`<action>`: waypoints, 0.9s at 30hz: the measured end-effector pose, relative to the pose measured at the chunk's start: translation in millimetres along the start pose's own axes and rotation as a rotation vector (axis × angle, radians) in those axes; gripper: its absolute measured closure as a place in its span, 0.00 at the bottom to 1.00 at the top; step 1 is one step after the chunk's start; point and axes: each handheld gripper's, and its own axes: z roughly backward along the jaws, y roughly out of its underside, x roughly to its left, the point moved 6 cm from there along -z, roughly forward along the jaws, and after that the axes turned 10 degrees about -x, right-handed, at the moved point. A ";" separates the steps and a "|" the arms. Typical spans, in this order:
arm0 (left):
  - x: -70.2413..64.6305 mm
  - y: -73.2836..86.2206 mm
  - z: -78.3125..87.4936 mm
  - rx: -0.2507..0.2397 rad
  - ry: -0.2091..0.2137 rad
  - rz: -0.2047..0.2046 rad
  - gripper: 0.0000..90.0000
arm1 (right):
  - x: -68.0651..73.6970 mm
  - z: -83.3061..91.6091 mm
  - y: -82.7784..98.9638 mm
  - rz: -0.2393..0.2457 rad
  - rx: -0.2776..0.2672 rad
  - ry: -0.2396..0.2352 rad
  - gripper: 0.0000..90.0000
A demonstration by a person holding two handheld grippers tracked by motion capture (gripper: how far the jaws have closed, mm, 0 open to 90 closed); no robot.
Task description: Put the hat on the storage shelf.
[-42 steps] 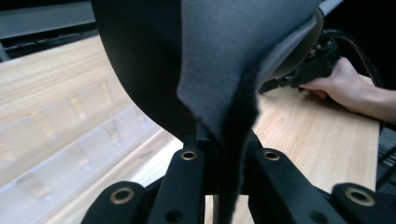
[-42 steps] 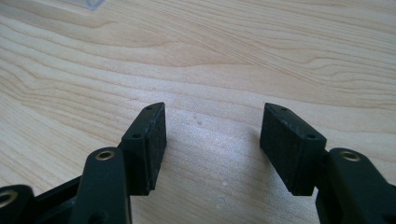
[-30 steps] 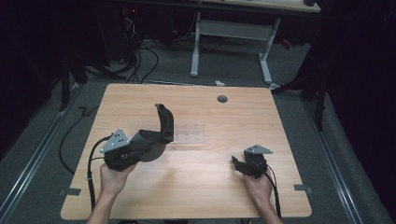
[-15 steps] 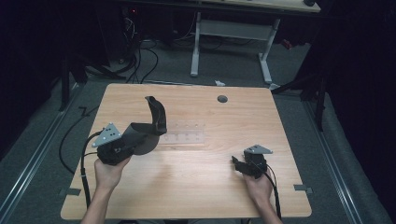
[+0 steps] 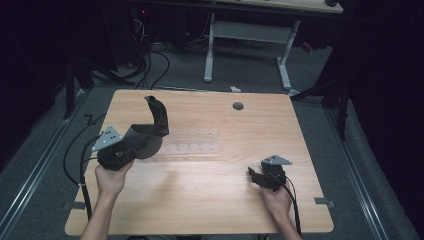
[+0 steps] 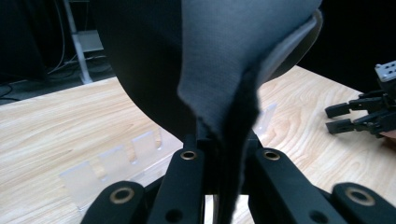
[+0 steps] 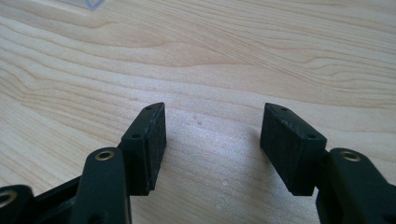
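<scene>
A pale wooden table [image 5: 210,195] carries a clear plastic slotted rack [image 5: 192,141], just beyond the left gripper [image 5: 142,142]. Its jaws are clamped on a dark grey slipper [image 5: 155,120], lifted above the fingers. It likely needs carrying next. The right gripper [image 5: 254,176] rests low, jaws apart, empty.

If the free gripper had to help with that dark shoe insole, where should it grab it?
Probably at the raised toe end of the insole, coming in from the table's right side. The left gripper already pinches the heel edge, so the insole curls upward with its far tip clear of the table, thin enough for the right gripper's open jaws.
</scene>
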 end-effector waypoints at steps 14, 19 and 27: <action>21.9 -6.7 -11.1 -0.020 -0.059 -0.004 0.96 | 0.3 0.0 0.1 -0.001 0.001 0.002 0.45; 27.2 -6.9 -12.8 -0.030 -0.065 -0.022 0.96 | 0.3 0.0 0.1 0.000 0.001 0.002 0.45; 37.0 -7.0 -14.1 -0.040 -0.094 -0.058 0.96 | 0.4 0.0 0.1 0.000 0.001 0.001 0.45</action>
